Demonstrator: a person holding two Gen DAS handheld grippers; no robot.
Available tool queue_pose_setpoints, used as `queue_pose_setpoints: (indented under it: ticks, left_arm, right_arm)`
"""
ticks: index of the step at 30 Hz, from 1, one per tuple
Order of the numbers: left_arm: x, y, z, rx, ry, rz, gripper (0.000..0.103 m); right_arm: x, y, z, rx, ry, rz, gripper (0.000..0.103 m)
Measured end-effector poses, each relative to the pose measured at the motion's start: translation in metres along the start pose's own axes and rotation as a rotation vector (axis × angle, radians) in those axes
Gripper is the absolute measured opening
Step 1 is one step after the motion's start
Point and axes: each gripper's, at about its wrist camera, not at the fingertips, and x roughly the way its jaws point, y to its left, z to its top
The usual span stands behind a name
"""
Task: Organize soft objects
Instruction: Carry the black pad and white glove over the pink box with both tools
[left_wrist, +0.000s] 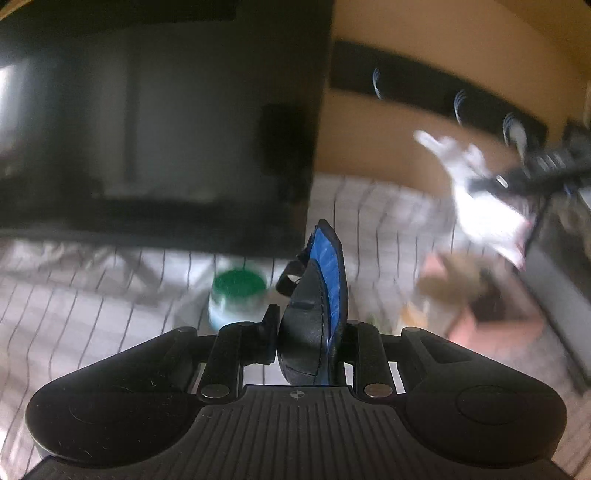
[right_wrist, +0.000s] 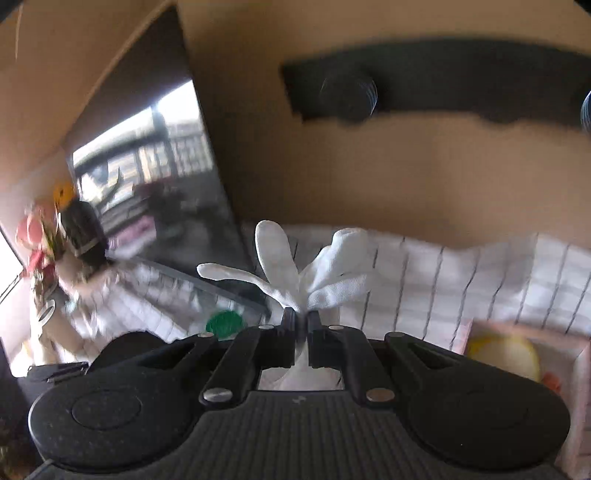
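Soft things fill both of my hands. Seen from my left wrist, my left hand-held gripper (left_wrist: 308, 332) is clamped on a black and blue padded item (left_wrist: 321, 295), perhaps a glove or pouch, which stands upright between the jaws, lifted above the striped cloth (left_wrist: 92, 306) so I can carry it rather than drag it. Below it sits a green-lidded jar (left_wrist: 238, 295), and to the right a pink box (left_wrist: 491, 317), which I judge to be the place for sorting. Far right, blurred, my right hand-held gripper (left_wrist: 491, 181) carries a white glove (left_wrist: 476, 192). A dark screen (left_wrist: 159, 122) fills the left background.

From my right wrist, the right hand-held gripper (right_wrist: 301, 325) is pinched tight on the white glove's (right_wrist: 295, 266) cuff, so its fingers fan upward, clear of the cloth.

Only this view shows a yellow soft object (right_wrist: 506, 354) already inside the pink box (right_wrist: 580, 369), and clutter beside the screen at left. Only the left view shows the black and blue item; from the right it is hidden.
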Motion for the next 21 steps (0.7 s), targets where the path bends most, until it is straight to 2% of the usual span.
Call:
queue_pose_setpoints:
  ticks: [4, 7, 10, 14, 18, 21]
  left_arm:
    - [0.024, -0.006, 0.043, -0.028, -0.051, -0.036, 0.025]
    - [0.051, -0.024, 0.071, -0.053, -0.059, -0.116, 0.025]
    - [0.075, -0.049, 0.090, -0.056, -0.045, -0.200, 0.025]
    - [0.115, -0.102, 0.100, -0.068, 0.019, -0.351, 0.025]
    - [0.153, -0.162, 0.089, -0.063, 0.107, -0.465, 0.025]
    - [0.189, -0.199, 0.076, -0.139, 0.201, -0.557, 0.026]
  right_arm:
    - [-0.036, -0.019, 0.014, -0.030, -0.097, -0.111, 0.006]
    - [-0.058, -0.047, 0.011, -0.017, -0.126, -0.217, 0.006]
    - [-0.074, -0.077, -0.006, -0.013, -0.135, -0.335, 0.006]
    - [-0.085, -0.106, -0.038, -0.015, -0.113, -0.455, 0.006]
    - [-0.087, -0.134, -0.067, 0.061, -0.080, -0.481, 0.006]
    - [-0.080, -0.149, -0.089, 0.102, -0.055, -0.494, 0.006]
